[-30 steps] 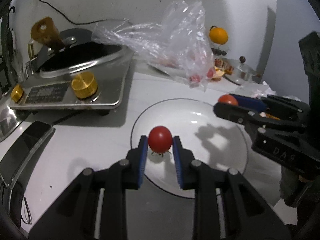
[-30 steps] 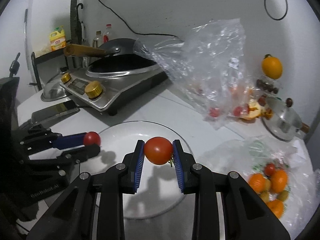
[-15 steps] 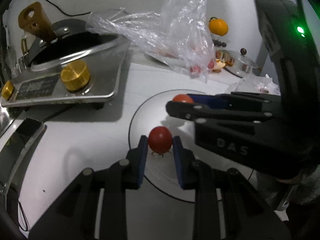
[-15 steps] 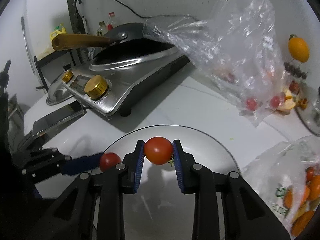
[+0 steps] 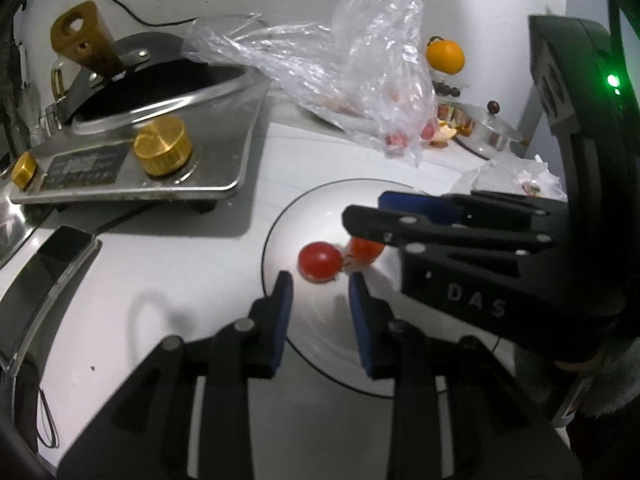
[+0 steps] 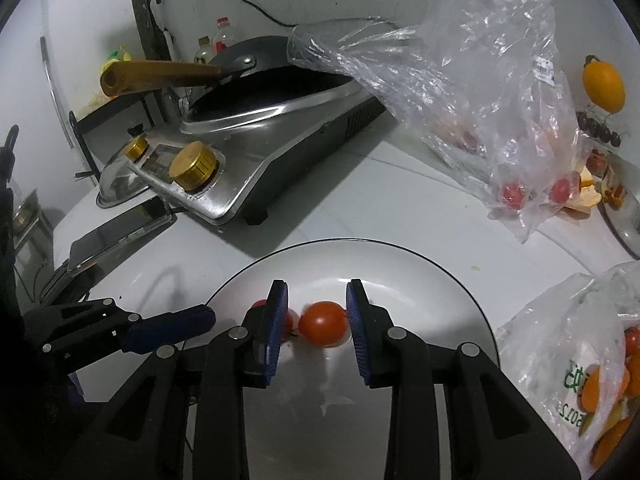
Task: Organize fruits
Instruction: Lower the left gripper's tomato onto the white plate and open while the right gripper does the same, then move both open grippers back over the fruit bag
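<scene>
We have just opened both tongs wide: left [image 5: 320, 284], right [image 6: 316, 300]. Both tomatoes [image 5: 320, 261] [image 6: 323, 323] now rest on the plate [image 6: 460, 280], just ahead; placement done.

Two small red round tomatoes lie on one white round plate [image 6: 420, 264]: the deeper red tomato [image 5: 320, 262] and the more orange-red tomato [image 6: 323, 323], just beside each other. Two black tongs with blue pads are in view, the left tongs [image 5: 320, 292] and the right tongs [image 6: 317, 304], each with its two fingers spread apart. One crumpled clear plastic bag [image 6: 480, 80] holds at least two small red fruits. A second clear plastic bag with green print [image 6: 580, 352] holds several orange and red fruits; the exact number cannot be told. One orange round citrus fruit [image 5: 445, 56] sits at the back. One steel cooker [image 5: 132, 160] carries two brass round knobs and one black pan [image 6: 264, 84].
</scene>
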`<state>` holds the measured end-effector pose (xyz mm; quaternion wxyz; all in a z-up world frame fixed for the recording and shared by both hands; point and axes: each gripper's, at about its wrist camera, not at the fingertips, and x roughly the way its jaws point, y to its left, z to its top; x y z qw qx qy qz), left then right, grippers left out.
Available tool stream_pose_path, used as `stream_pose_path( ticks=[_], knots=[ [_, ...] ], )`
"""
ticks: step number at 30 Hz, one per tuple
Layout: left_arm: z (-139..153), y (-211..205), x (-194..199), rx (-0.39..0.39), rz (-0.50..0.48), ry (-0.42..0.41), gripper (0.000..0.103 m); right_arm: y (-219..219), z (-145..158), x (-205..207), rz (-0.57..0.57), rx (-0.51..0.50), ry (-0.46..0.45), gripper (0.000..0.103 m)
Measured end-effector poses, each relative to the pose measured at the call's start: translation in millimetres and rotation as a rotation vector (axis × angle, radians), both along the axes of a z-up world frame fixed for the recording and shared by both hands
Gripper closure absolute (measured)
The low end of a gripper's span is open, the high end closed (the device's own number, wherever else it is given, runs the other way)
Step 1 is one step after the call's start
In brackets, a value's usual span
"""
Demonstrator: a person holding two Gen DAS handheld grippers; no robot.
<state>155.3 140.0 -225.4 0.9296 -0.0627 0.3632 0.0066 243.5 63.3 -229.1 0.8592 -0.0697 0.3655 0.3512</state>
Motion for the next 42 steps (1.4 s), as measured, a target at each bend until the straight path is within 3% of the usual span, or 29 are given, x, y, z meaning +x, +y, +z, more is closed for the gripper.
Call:
stream_pose_path(
  ticks=[8, 12, 23, 27, 42],
  knots=[
    [14.3, -13.8, -13.7, 0.014, 0.009, -0.031, 0.068, -20.1, 16.4, -14.3, -0.024, 0.008, -0.040, 0.071],
    [22.4, -19.7, -20.6, 0.005, 0.022, -0.050, 0.051, -36.6, 26.5, -23.5, -0.037, 0.021, -0.062, 0.071],
    [37.0, -39.0, -35.8, 0.004, 0.035, -0.072, 0.051, -82.5, 48.1, -53.9, -0.081, 0.016, -0.129, 0.070],
    [42.2, -51.5, -40.5, 0.011, 0.023, -0.082, 0.051, -97.8, 53.4, -63.3, -0.093, 0.019, -0.147, 0.062],
    [55.5, -110.8, -40.4, 0.044, -0.046, -0.090, 0.051, -159.7, 64.8, -80.8, -0.171, 0.047, -0.186, 0.062]
  ],
)
